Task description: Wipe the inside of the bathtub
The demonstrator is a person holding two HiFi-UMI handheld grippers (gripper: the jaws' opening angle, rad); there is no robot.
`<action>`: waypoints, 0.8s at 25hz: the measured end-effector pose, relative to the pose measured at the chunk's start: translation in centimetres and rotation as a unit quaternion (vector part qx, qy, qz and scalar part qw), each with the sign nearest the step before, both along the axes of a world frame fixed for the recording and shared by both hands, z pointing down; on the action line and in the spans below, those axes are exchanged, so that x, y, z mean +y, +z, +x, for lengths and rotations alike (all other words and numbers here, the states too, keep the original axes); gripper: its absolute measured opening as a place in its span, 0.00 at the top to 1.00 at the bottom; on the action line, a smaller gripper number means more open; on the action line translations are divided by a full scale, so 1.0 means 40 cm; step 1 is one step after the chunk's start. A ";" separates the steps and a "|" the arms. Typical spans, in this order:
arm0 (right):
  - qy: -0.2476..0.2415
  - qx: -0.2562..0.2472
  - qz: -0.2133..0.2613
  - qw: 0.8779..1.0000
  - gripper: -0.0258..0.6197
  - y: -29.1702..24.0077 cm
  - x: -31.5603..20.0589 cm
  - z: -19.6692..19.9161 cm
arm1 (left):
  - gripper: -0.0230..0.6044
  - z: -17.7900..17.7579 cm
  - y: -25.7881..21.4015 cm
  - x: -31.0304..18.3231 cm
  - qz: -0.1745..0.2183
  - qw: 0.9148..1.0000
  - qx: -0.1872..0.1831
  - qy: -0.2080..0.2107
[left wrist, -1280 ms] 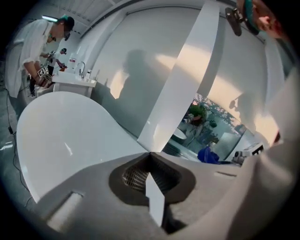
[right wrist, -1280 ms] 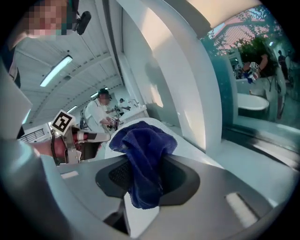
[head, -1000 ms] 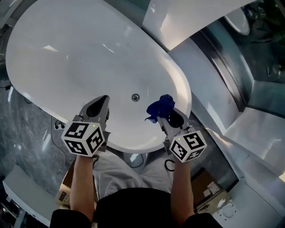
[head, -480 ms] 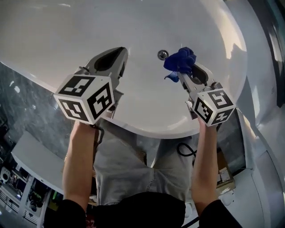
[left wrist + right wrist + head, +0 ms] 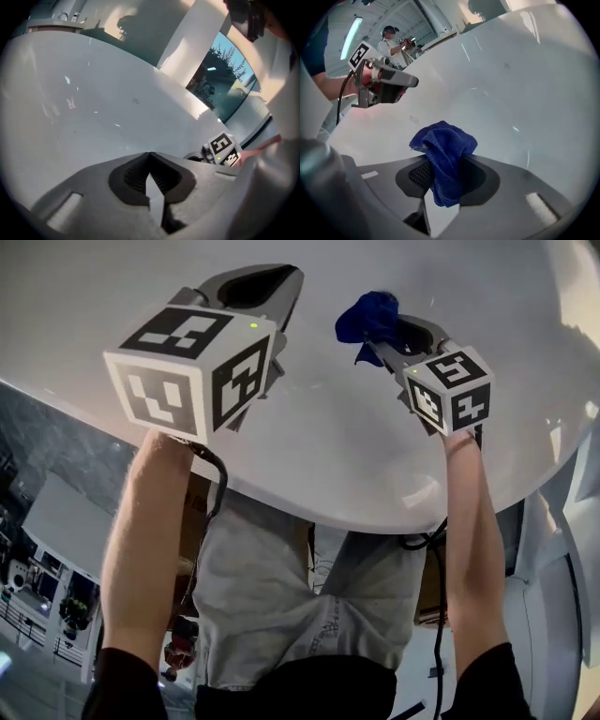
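While you lean over the smooth, glossy white oval bathtub [image 5: 356,456], its rounded near rim curves across on your side of both tools. Past it the basin lies bare and wide ahead of them. Your left gripper [image 5: 279,276] hangs over the inner surface with its grey plastic jaws brought together at the tips. Nothing sits between the ribbed dark pads, and only a thin sliver of white shows behind the tips. Your right gripper [image 5: 386,332] sits well apart from it, with open tub surface between the two. Its jaws are clamped on a crumpled deep-blue terry cloth [image 5: 367,315], which bunches up above the tips and droops in a soft fold below them. That cloth is inside the tub, close over the curved wall; whether it touches the wall cannot be told. Soft highlights streak the tub's sheen. Left of the rim lies grey veined floor [image 5: 47,442].
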State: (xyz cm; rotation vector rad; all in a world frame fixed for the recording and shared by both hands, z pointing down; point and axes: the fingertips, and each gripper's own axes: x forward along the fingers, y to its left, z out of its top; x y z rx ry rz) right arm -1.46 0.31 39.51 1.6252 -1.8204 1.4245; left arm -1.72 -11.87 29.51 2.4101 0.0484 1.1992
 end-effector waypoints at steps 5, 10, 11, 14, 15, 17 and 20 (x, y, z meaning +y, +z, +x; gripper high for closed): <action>-0.024 -0.007 -0.062 0.998 0.74 0.161 0.023 -0.037 | 0.96 0.002 0.106 -0.004 0.004 1.000 -0.030 0.000; -0.032 -0.016 -0.124 0.992 0.74 0.276 0.060 -0.072 | 0.96 0.001 0.171 0.002 0.012 0.997 -0.072 0.001; -0.038 -0.018 -0.130 0.991 0.74 0.293 0.065 -0.082 | 0.96 0.000 0.177 0.004 0.011 0.997 -0.077 0.003; -0.060 -0.021 -0.149 0.987 0.74 0.345 0.083 -0.111 | 0.96 0.004 0.194 0.009 0.007 0.996 -0.087 0.005; -0.066 -0.022 -0.155 0.985 0.74 0.363 0.088 -0.119 | 0.96 0.007 0.199 0.010 0.006 0.996 -0.089 0.004; -0.073 -0.027 -0.169 0.982 0.74 0.396 0.104 -0.136 | 0.96 0.010 0.211 0.013 0.002 0.996 -0.093 0.002; -0.077 -0.039 -0.190 0.978 0.74 0.436 0.135 -0.162 | 0.96 0.008 0.238 0.023 -0.007 0.995 -0.102 -0.003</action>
